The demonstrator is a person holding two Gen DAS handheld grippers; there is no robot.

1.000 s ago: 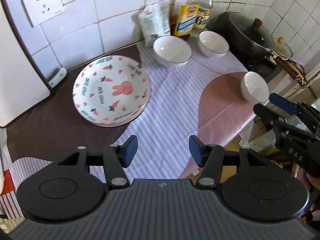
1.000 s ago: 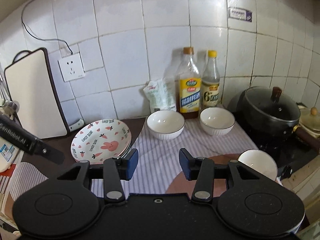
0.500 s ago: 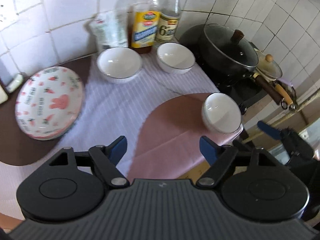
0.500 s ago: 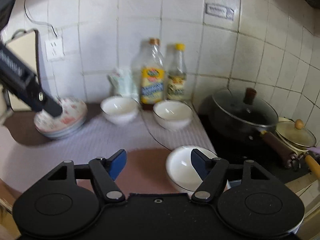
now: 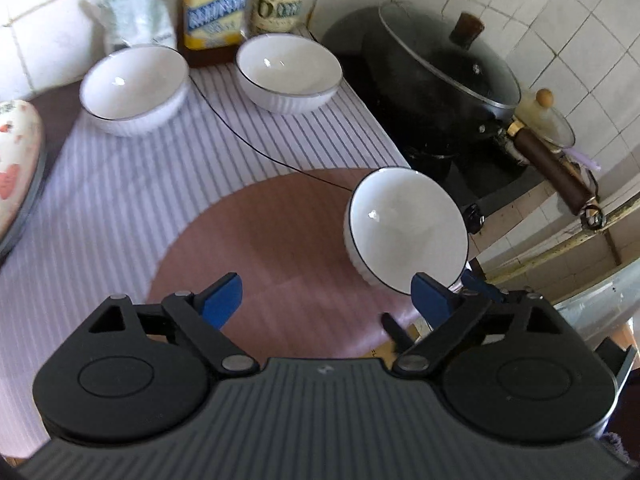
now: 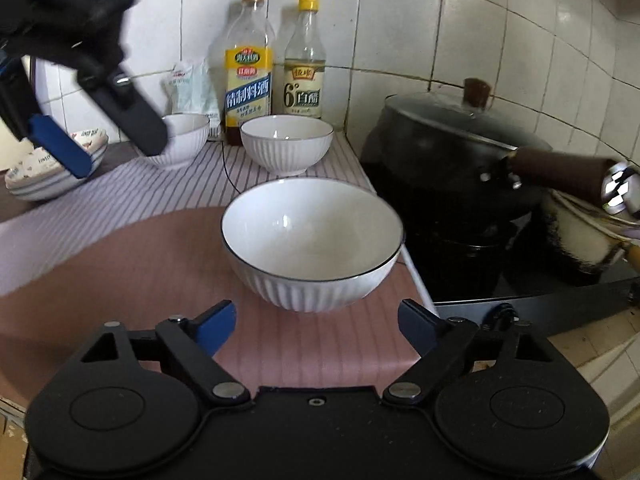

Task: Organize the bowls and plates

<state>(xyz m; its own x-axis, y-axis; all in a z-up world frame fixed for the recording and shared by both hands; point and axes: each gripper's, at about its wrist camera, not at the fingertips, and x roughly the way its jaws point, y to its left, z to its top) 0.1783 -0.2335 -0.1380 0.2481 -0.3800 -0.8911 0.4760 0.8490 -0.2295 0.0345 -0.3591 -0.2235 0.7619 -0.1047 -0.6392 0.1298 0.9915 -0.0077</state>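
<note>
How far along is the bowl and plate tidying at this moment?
Early. Done: patterned plates sit stacked at the left. In hand: nothing; the open right gripper faces the nearest bowl, and the left gripper is open too. Left: three separate bowls, including two rear bowls, unstacked.

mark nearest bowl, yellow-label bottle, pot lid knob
nearest bowl (image 6: 312, 236): right wrist view, on the white inside of the bowl.
yellow-label bottle (image 6: 248, 80): right wrist view, on its yellow label.
pot lid knob (image 6: 476, 92): right wrist view, on the brown knob's side.
</note>
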